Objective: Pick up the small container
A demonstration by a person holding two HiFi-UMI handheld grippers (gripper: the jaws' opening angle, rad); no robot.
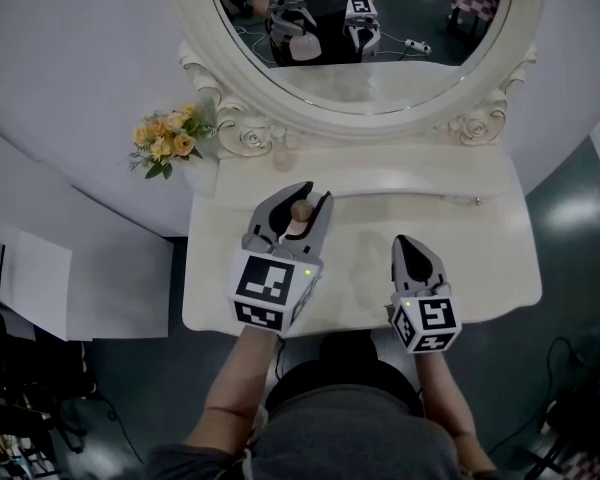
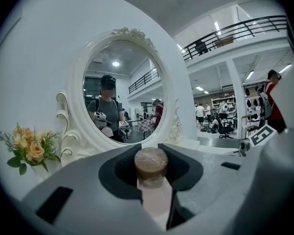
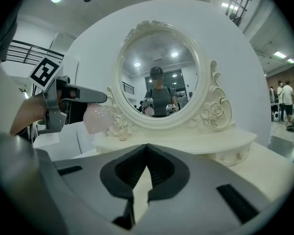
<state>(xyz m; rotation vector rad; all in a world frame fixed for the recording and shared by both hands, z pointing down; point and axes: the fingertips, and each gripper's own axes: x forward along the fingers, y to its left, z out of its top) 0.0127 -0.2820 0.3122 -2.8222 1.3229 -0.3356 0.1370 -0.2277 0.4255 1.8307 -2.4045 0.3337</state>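
Right tongs [image 1: 413, 244]: shut tip to tip, nothing between them, over the near edge of the tabletop [image 1: 490, 258]. Left tongs [image 1: 315, 196]: clamped on the small container [image 1: 300, 212], pink body with a brown lid, which the right gripper view shows held clear of the tabletop. Step judged: pick-up all but complete. The next move calls for a steady, level hold with no slackening. Beyond: flowers [image 1: 168, 140], oval mirror [image 1: 380, 78].

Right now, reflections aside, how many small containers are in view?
1 sure: the pink small container, clamped in the left tongs. A pale item on the shelf at the mirror's base may be a second.
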